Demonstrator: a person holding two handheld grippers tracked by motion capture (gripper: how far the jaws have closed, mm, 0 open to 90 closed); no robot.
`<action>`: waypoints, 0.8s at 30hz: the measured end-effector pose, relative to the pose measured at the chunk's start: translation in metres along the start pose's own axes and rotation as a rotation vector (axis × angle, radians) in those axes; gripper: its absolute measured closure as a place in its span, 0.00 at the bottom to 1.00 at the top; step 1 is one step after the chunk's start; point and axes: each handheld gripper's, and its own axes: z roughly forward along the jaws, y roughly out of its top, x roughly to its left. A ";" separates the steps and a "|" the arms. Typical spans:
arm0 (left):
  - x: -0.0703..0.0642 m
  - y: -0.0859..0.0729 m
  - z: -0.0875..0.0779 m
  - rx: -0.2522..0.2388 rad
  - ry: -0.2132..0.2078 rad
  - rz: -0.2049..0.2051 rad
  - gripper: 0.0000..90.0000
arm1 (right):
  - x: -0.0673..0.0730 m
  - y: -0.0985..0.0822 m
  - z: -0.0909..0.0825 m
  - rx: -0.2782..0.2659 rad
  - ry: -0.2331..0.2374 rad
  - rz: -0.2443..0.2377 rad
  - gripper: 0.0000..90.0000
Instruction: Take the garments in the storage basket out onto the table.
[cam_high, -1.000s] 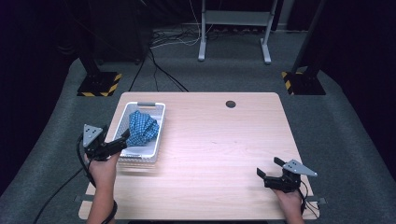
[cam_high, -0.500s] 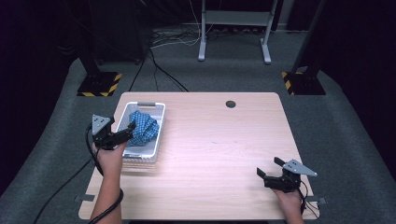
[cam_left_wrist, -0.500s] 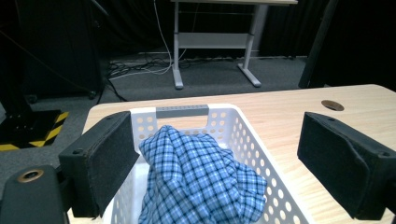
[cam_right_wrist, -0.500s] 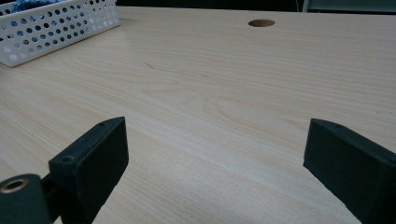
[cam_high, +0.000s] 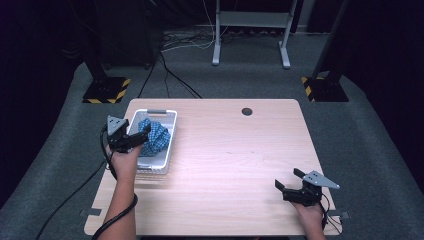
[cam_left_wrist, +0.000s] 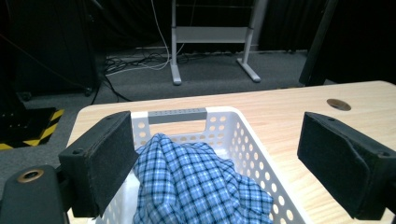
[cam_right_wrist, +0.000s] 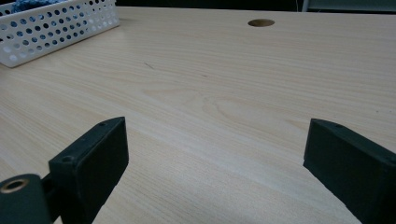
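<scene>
A white perforated basket (cam_high: 170, 131) (cam_left_wrist: 243, 140) (cam_right_wrist: 70, 28) stands at the table's left. Inside it lies a crumpled blue checked cloth (cam_high: 155, 135) (cam_left_wrist: 191, 182). My left gripper (cam_high: 137, 140) (cam_left_wrist: 219, 168) hovers open over the basket's near-left part, its jaws wide either side of the cloth and not touching it. My right gripper (cam_high: 290, 184) (cam_right_wrist: 215, 168) is open low over bare wood near the table's front right corner, with nothing between its jaws.
The wooden table (cam_high: 235, 165) has a round cable hole (cam_high: 246, 111) (cam_right_wrist: 261, 22) (cam_left_wrist: 338, 104) at the back. Behind it are a metal desk frame (cam_high: 250, 30), floor cables and yellow-black striped stand bases (cam_high: 105, 90).
My left gripper has moved forward and rightward from beside the basket's near-left corner to above the cloth inside it. The right gripper has stayed put.
</scene>
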 end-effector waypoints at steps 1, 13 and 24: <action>0.000 0.001 0.002 0.001 0.001 0.001 0.12 | 0.000 0.000 0.000 0.000 0.001 0.001 0.06; 0.004 0.003 0.015 0.013 0.003 -0.023 0.12 | 0.000 0.000 0.000 0.000 0.007 0.002 0.06; 0.003 -0.005 0.022 0.047 0.001 -0.023 0.12 | -0.001 0.000 0.000 0.000 0.008 0.002 0.06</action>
